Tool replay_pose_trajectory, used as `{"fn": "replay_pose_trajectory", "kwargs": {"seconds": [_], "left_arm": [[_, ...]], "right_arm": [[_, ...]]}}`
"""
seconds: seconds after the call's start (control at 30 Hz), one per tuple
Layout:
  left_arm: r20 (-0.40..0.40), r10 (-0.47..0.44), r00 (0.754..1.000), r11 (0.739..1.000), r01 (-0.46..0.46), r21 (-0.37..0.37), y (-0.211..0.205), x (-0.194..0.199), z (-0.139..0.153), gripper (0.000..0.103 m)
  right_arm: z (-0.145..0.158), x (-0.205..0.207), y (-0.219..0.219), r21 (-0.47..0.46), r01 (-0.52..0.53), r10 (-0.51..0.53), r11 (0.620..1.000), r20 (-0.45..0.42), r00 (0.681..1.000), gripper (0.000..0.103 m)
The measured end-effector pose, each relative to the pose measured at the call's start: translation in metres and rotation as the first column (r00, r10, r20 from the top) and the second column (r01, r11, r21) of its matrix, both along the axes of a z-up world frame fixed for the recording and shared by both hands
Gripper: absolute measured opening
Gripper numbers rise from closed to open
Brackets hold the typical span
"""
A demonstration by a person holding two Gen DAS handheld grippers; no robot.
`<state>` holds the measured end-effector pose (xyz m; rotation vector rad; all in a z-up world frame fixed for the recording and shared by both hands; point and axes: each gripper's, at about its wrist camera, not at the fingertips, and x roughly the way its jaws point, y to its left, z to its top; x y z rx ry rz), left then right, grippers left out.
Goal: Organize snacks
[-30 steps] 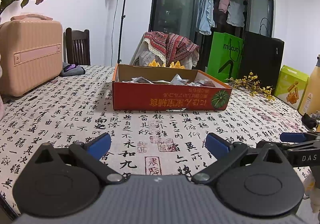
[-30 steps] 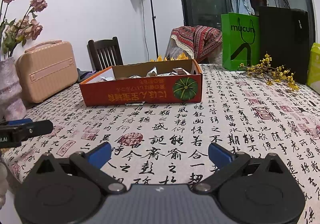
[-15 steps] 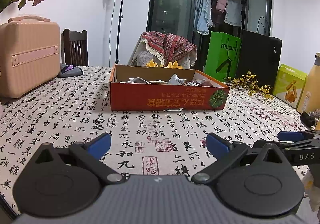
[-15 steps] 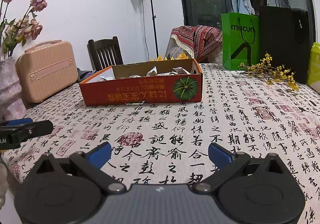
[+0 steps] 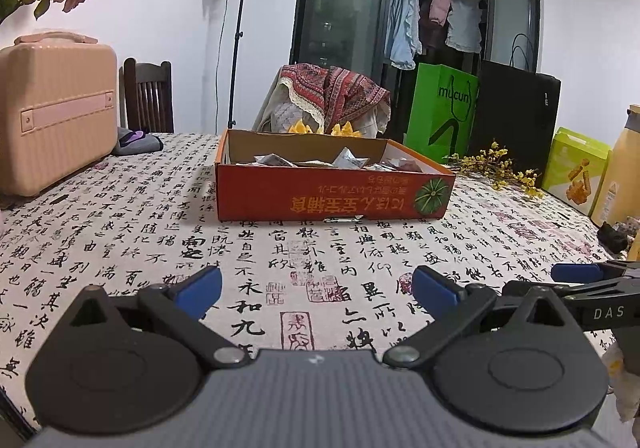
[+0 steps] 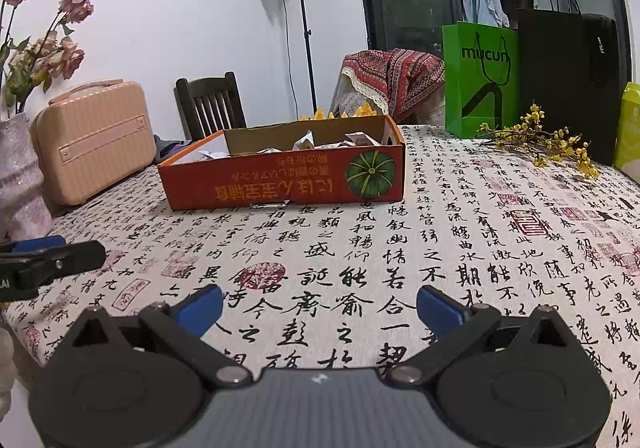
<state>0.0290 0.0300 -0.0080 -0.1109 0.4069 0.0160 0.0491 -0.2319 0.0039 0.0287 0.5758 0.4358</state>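
Observation:
A shallow orange cardboard box (image 5: 320, 198) (image 6: 280, 186) with a pumpkin picture sits mid-table, holding several wrapped snack packets (image 5: 352, 160) (image 6: 304, 140). My left gripper (image 5: 316, 290) hovers low over the tablecloth well short of the box, open, nothing between its blue pads. My right gripper (image 6: 320, 306) is likewise open and empty, nearer the table's front edge. Each gripper's tip shows in the other's view: the right one (image 5: 576, 272) at the far right, the left one (image 6: 48, 252) at the far left.
A pink case (image 5: 56, 116) (image 6: 92, 136) and a vase of flowers (image 6: 20, 176) stand at the left. Green bag (image 6: 480, 80), black bag (image 6: 572, 80), yellow flower sprigs (image 6: 540, 140) and snack cartons (image 5: 576, 172) line the right. The calligraphy tablecloth (image 6: 360, 248) is bare before the box.
The left wrist view has shifted slightly, so the box sits a little more to the left. The right gripper has barely moved. Both stay open.

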Motion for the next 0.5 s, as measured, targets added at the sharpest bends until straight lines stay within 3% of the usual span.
{"fn": "replay_pose_trajectory", "kwargs": {"seconds": [0.5], "left_arm": [[0.005, -0.004, 1.0, 1.0, 0.004, -0.016, 0.0022, 0.0001, -0.0012, 0.103]], "right_arm": [[-0.0042, -0.0002, -0.0005, 0.001, 0.003, -0.003, 1.0, -0.004, 1.0, 0.103]]}}
